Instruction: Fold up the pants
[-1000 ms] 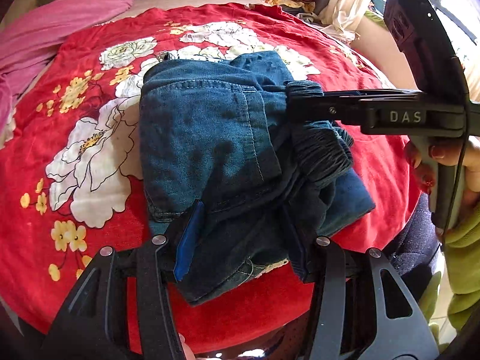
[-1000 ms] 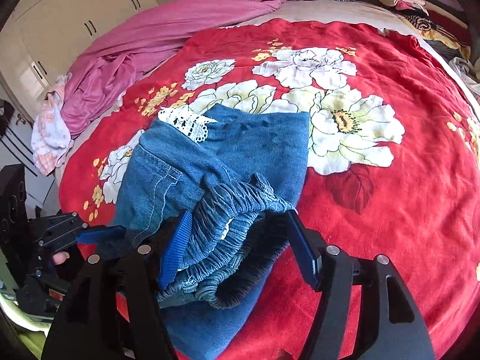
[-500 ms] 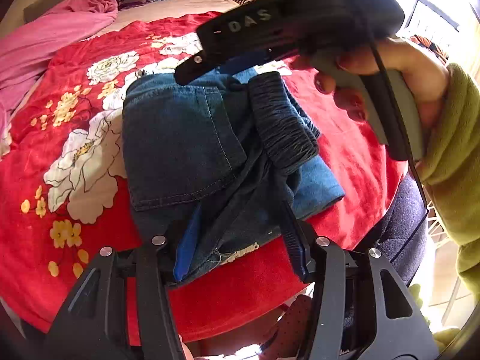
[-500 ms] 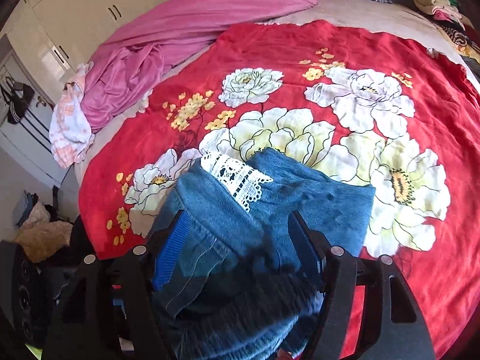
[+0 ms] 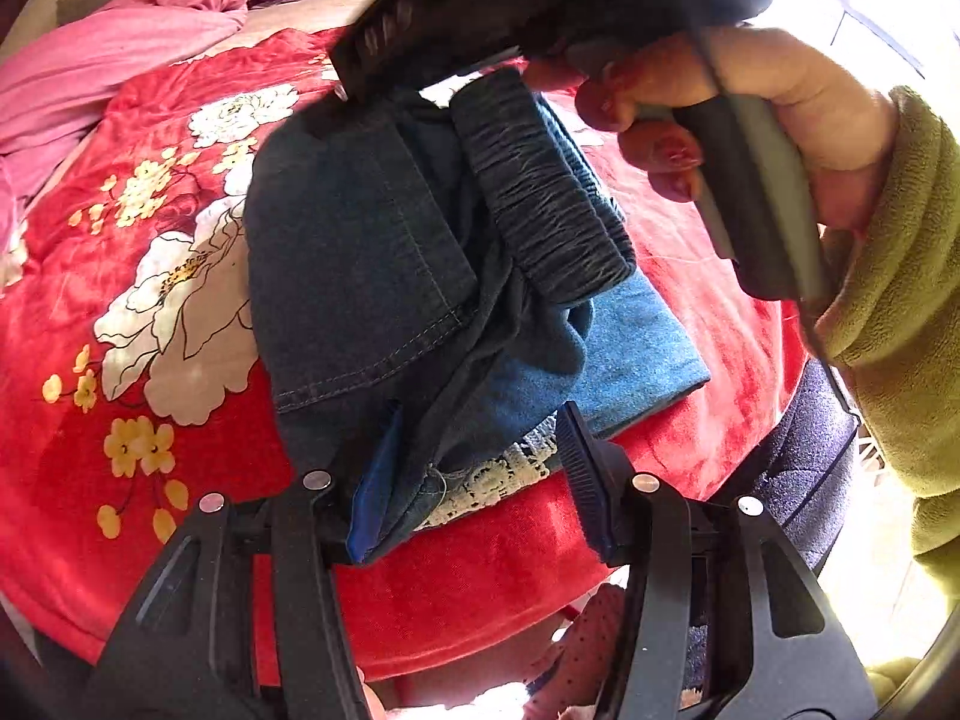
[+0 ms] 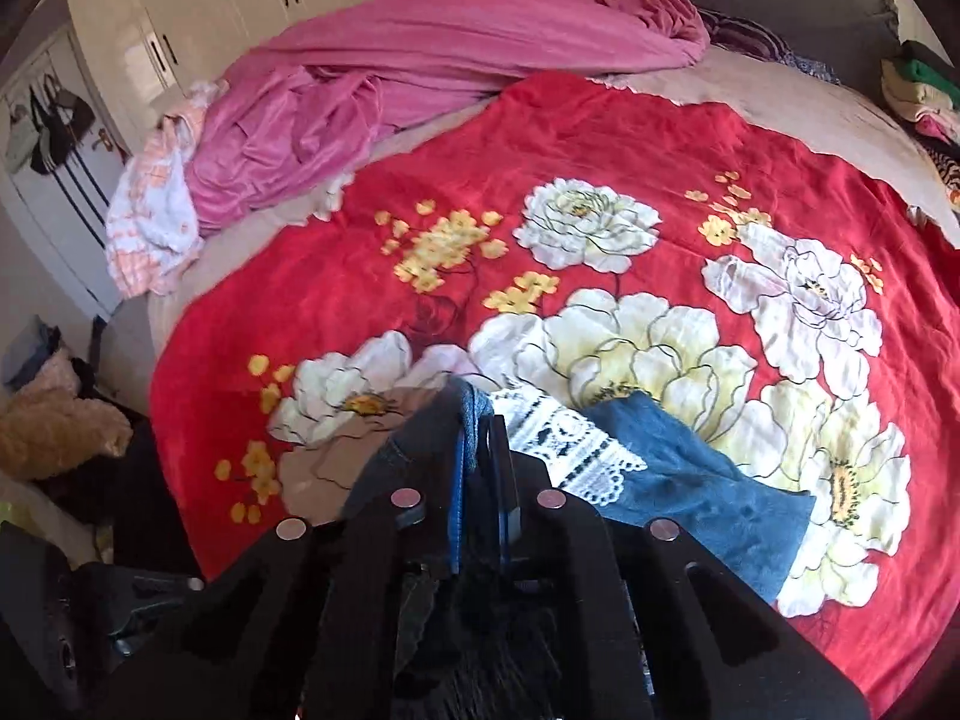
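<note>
Here we see the pants [image 5: 384,276] lying folded on the red flowered blanket [image 5: 120,276], near its front edge. To the left of the pants the blanket's big white flowers show, and beyond them, at the far left, a pink sheet [image 5: 90,60] is bunched up. Our left gripper [image 5: 474,480] sits at the near edge of the pants with its fingers spread wide, the blue pad of the left finger [image 5: 375,492] touching the denim beside the lace trim [image 5: 492,480]. Above the pants, our right hand [image 5: 780,120] holds the right gripper [image 6: 480,468], whose fingers are pressed together on a fold of the pants [image 6: 690,480]. To the right of that fold, white lace [image 6: 564,444] and blue cloth spread over the blanket's flowers.
</note>
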Tool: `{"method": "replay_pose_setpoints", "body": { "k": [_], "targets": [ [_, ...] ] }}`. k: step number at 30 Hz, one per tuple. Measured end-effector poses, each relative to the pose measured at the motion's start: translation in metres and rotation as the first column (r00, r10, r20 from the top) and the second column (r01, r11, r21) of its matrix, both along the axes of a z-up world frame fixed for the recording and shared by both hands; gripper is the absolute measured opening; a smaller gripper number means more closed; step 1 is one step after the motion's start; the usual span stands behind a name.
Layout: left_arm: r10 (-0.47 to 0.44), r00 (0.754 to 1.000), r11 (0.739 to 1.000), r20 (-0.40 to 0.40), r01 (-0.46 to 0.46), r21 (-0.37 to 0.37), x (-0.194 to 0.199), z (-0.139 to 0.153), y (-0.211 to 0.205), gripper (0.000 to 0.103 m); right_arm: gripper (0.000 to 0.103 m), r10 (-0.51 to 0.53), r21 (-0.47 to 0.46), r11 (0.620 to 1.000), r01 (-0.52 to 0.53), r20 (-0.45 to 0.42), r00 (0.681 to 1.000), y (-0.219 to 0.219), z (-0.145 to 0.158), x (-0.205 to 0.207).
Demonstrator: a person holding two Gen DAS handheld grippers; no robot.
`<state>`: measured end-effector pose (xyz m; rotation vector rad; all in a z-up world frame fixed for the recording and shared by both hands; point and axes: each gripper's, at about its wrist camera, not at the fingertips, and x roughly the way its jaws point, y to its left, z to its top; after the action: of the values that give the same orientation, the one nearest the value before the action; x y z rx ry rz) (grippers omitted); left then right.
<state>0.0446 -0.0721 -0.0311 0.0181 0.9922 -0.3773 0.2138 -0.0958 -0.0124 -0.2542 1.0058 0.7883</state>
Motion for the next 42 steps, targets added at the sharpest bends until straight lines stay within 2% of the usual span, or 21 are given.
{"method": "replay_pose_setpoints", "body": {
  "k": [2, 5, 8, 9, 11, 16, 19, 25, 29, 34, 35, 36, 37, 42],
  "targets": [
    [-0.001, 1.0, 1.0, 0.0, 0.001, 0.003, -0.001, -0.001, 0.0, 0.043, 0.007, -0.04, 0.016, 0.999, 0.041, -0.053, 0.998, -0.006, -0.016, 0.01],
    [-0.003, 1.0, 1.0, -0.005, 0.003, 0.004, -0.002, -0.002, -0.001, 0.043, 0.008, -0.094, 0.053, 0.994, 0.098, -0.074, 0.993, -0.018, -0.022, 0.017],
    [-0.003, 1.0, 1.0, -0.012, 0.003, 0.001, -0.002, -0.002, 0.0, 0.043, 0.018, -0.14, 0.107, 0.983, 0.147, -0.065, 0.988, -0.034, -0.009, 0.015],
    [-0.002, 1.0, 1.0, -0.014, 0.002, -0.001, -0.002, -0.002, 0.0, 0.043, 0.028, -0.156, 0.117, 0.98, 0.162, -0.056, 0.986, -0.04, -0.003, 0.013],
    [-0.001, 1.0, 1.0, -0.014, 0.001, 0.001, -0.002, -0.003, -0.001, 0.044, 0.038, -0.182, 0.155, 0.97, 0.188, -0.053, 0.982, -0.056, 0.009, 0.007],
    [-0.004, 1.0, 1.0, -0.015, 0.004, -0.012, -0.004, 0.001, 0.001, 0.044, 0.05, -0.207, 0.243, 0.948, 0.205, -0.016, 0.978, -0.094, 0.039, -0.03],
    [-0.011, 1.0, 0.999, -0.012, 0.01, -0.052, -0.009, 0.011, 0.009, 0.051, 0.053, -0.211, 0.28, 0.938, 0.204, -0.003, 0.977, -0.114, 0.046, -0.06],
    [0.081, 0.996, 0.995, 0.046, -0.079, -0.062, -0.002, 0.035, 0.04, 0.053, 0.053, -0.202, 0.307, 0.932, 0.192, 0.002, 0.979, -0.133, 0.033, -0.111],
    [0.13, 0.991, 0.991, 0.026, -0.129, -0.033, 0.022, 0.031, 0.049, 0.053, 0.052, -0.174, 0.276, 0.948, 0.159, 0.029, 0.984, -0.121, 0.021, -0.127],
    [0.149, 0.989, 0.989, 0.016, -0.149, 0.011, 0.045, 0.021, 0.046, 0.053, 0.041, -0.118, 0.164, 0.981, 0.103, 0.083, 0.99, -0.098, 0.006, -0.13],
    [0.155, 0.988, 0.988, 0.011, -0.155, 0.02, 0.049, 0.017, 0.045, 0.053, 0.034, -0.117, 0.152, 0.983, 0.106, 0.068, 0.991, -0.096, -0.001, -0.127],
    [0.156, 0.988, 0.988, -0.001, -0.156, 0.019, 0.053, 0.014, 0.044, 0.053, 0.019, -0.127, 0.144, 0.982, 0.12, 0.041, 0.991, -0.096, -0.008, -0.124],
    [0.158, 0.987, 0.987, -0.01, -0.158, 0.02, 0.058, 0.01, 0.043, 0.053, 0.013, -0.138, 0.148, 0.98, 0.133, 0.023, 0.99, -0.098, -0.014, -0.123],
    [0.152, 0.988, 0.988, -0.017, -0.151, 0.034, 0.061, 0.003, 0.039, 0.053, 0.008, -0.103, 0.215, 0.971, 0.106, -0.027, 0.994, -0.113, -0.016, -0.142]
  ]
}}
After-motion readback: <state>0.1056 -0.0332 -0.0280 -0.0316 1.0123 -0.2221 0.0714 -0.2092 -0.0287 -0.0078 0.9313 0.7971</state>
